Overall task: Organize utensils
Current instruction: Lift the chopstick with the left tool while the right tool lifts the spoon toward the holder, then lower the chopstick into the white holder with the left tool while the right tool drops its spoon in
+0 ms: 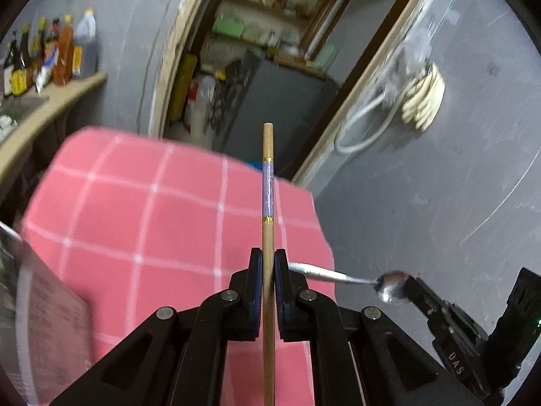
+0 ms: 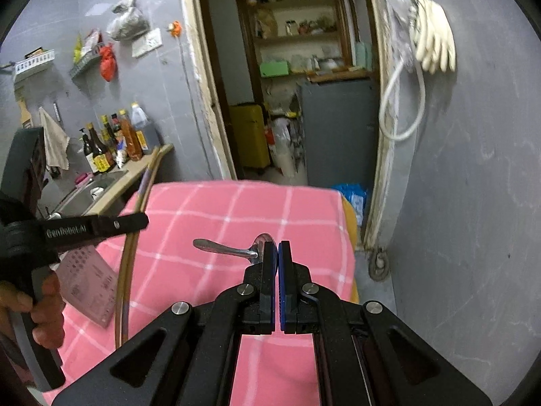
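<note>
My left gripper point(image 1: 268, 264) is shut on a wooden chopstick point(image 1: 268, 186) with a purple band between two gold rings. The stick points forward above the pink checked tablecloth point(image 1: 135, 220). In the right wrist view the same chopstick point(image 2: 123, 287) passes through the left gripper point(image 2: 138, 226), which a hand point(image 2: 44, 311) carries. My right gripper point(image 2: 278, 253) is shut on the bowl of a metal spoon point(image 2: 219, 248), whose handle sticks out to the left. The left wrist view shows that spoon point(image 1: 324, 274) in the right gripper point(image 1: 414, 286) beside my left fingers. Both are lifted off the cloth point(image 2: 236, 209).
A clear plastic piece with printed text point(image 2: 91, 284) stands at the cloth's left side point(image 1: 50, 321). Bottles point(image 2: 115, 142) line a counter by a sink point(image 2: 88, 193). Ahead is a doorway point(image 2: 294, 101) into a storeroom. Rubber gloves point(image 2: 434, 47) hang on the grey wall.
</note>
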Action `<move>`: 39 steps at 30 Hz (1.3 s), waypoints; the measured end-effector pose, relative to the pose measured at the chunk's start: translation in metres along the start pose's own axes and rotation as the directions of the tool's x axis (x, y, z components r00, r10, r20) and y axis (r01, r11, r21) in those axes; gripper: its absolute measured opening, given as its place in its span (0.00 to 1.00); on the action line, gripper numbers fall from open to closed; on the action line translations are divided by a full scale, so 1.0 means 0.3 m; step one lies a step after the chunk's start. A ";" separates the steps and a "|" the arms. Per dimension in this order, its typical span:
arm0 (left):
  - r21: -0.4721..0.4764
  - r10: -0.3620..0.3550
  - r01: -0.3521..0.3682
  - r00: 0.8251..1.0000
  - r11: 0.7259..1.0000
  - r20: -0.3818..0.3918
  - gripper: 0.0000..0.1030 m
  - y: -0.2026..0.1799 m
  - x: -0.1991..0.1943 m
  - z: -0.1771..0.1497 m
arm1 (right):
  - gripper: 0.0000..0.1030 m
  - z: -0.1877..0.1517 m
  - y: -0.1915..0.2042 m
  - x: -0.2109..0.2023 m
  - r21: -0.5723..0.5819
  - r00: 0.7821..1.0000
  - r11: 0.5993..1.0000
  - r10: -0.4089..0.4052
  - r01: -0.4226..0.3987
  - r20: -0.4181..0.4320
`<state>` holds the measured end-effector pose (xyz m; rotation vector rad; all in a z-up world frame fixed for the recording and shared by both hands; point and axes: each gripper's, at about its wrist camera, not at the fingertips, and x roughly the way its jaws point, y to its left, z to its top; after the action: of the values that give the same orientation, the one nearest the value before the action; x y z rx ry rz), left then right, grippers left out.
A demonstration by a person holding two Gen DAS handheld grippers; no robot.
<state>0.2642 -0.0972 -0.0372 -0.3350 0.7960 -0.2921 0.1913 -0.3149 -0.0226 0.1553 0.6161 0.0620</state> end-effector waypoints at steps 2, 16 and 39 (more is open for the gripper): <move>0.008 0.006 -0.006 0.999 1.000 0.039 0.06 0.013 -0.052 0.036 | 0.02 0.022 0.038 -0.026 -0.014 1.000 1.000 0.006 -0.006 0.014; -0.004 0.070 -0.071 0.961 0.997 0.268 0.06 0.225 -0.425 0.178 | 0.02 0.169 0.424 -0.157 -0.185 0.989 0.977 0.124 -0.106 0.084; -0.056 0.120 -0.107 0.888 0.993 0.443 0.06 0.534 -0.467 0.090 | 0.02 0.162 0.885 -0.250 -0.604 0.993 0.788 0.102 -0.120 -0.064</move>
<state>0.2115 0.1061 0.0068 -0.3650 0.3632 -0.0845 0.1552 -0.0671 0.1027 -0.4414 0.5873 0.3754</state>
